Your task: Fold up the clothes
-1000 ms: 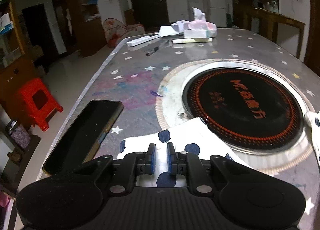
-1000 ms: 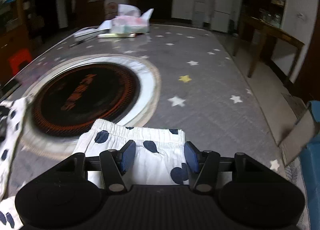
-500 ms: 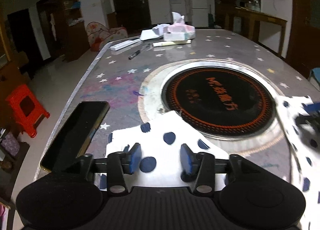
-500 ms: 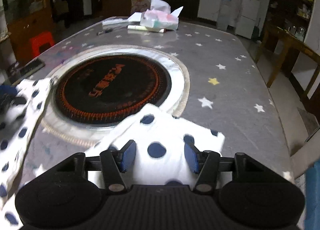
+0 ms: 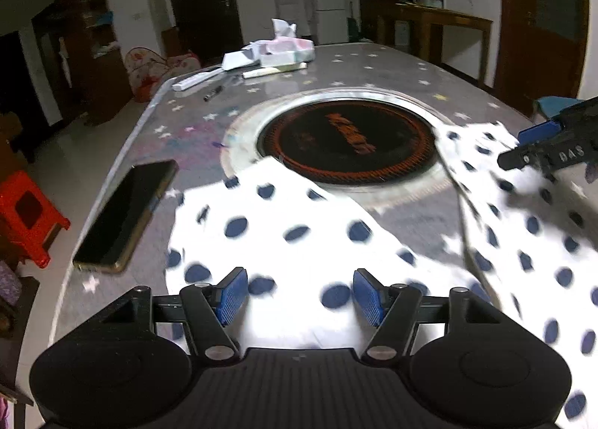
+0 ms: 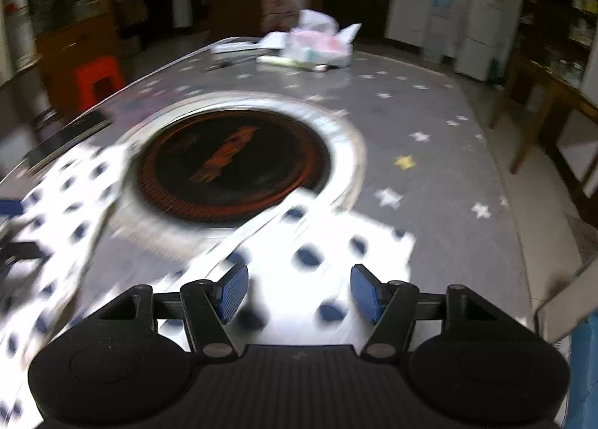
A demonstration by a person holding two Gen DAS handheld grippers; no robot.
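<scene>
Lying spread across the near end of the counter (image 5: 373, 66), the polka-dot garment (image 5: 299, 231) rested flat, one leg reaching the rim of the round cooktop (image 5: 347, 137), presumably so a fold line could be set. The left gripper (image 5: 299, 296) hovered over it with fingers apart, gripping nothing. The right gripper (image 6: 296, 293) likewise stood spread and empty above the other leg. A phone (image 5: 125, 212) lay just beside the cloth, near enough to obstruct a sideways fold.
</scene>
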